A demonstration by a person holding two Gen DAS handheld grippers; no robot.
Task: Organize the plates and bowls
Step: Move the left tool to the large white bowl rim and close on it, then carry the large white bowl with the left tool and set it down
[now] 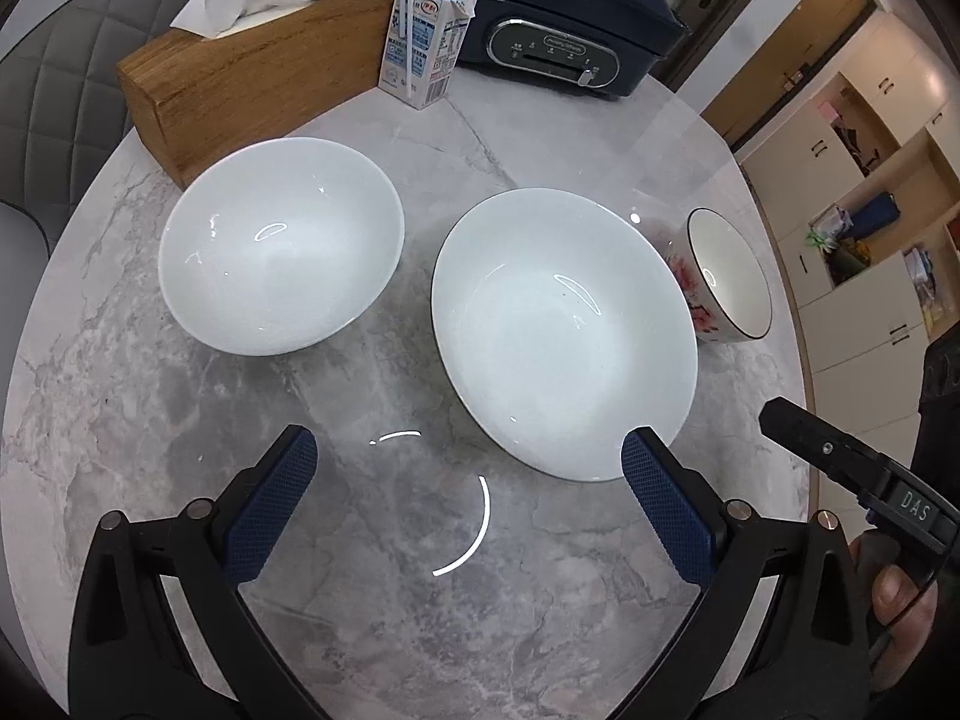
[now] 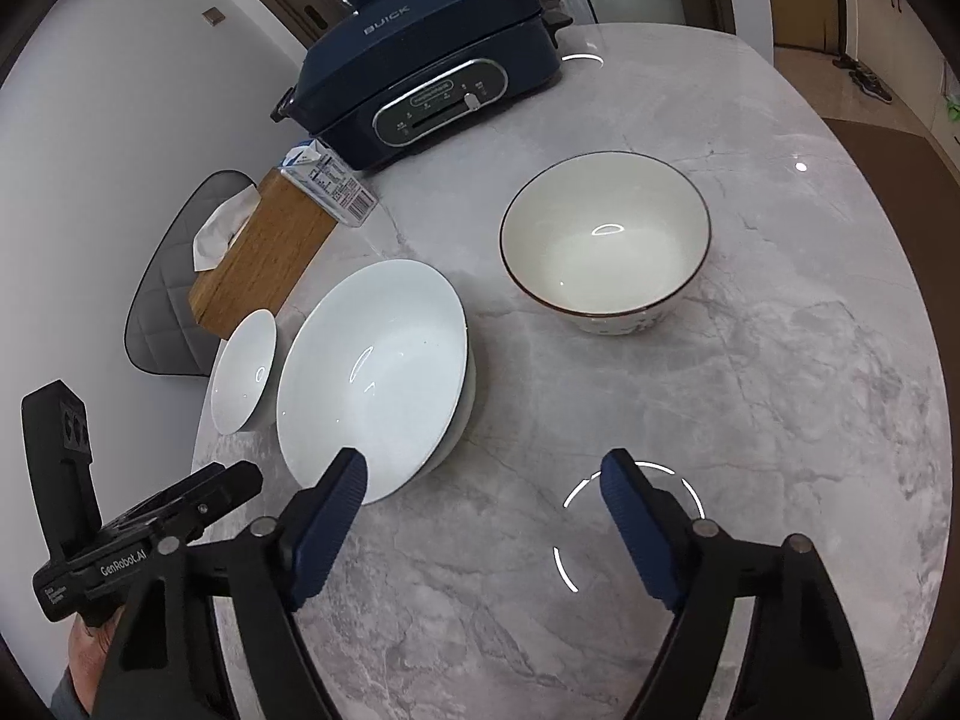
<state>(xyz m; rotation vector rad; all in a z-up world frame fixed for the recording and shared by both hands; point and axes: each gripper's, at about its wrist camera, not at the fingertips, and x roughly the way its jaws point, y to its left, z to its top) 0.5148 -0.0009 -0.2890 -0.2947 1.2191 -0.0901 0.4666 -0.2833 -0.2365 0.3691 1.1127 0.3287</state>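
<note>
Nearest the cameras, the left gripper hangs over bare marble with its jaws spread and empty, and the right gripper likewise stands apart with nothing between its fingers. Just beyond them, near the middle of the tabletop, sits a wide white plate, resting on another dish in the right wrist view. A white bowl stands beside it toward the wooden tissue box, and a flowered bowl with a dark rim stands apart on the plate's other side. Farther back are a milk carton and a dark blue cooker at the far edge.
</note>
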